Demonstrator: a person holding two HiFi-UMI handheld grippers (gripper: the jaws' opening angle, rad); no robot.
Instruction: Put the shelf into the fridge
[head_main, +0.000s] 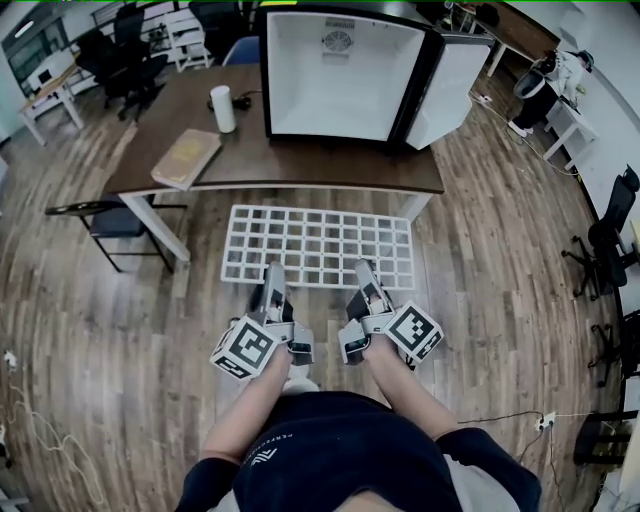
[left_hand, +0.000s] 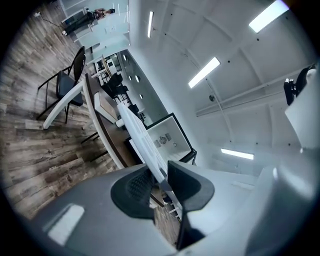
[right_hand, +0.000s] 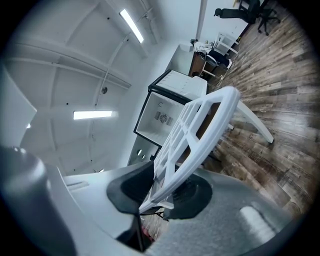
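Observation:
A white grid shelf (head_main: 318, 245) hangs level in front of the table, held at its near edge by both grippers. My left gripper (head_main: 272, 276) is shut on the shelf's near-left edge; in the left gripper view the shelf (left_hand: 142, 140) runs edge-on between the dark pads (left_hand: 134, 192). My right gripper (head_main: 366, 279) is shut on the near-right edge, and the shelf (right_hand: 197, 131) slants up out of its jaws. The small fridge (head_main: 345, 70) stands on the table with its door (head_main: 450, 90) swung open to the right and its white inside bare.
A brown table (head_main: 330, 162) carries the fridge, a white cup (head_main: 223, 108) and a tan book (head_main: 186, 157). A black chair (head_main: 110, 218) stands at the table's left. Office chairs and desks line the back and right. The floor is wood.

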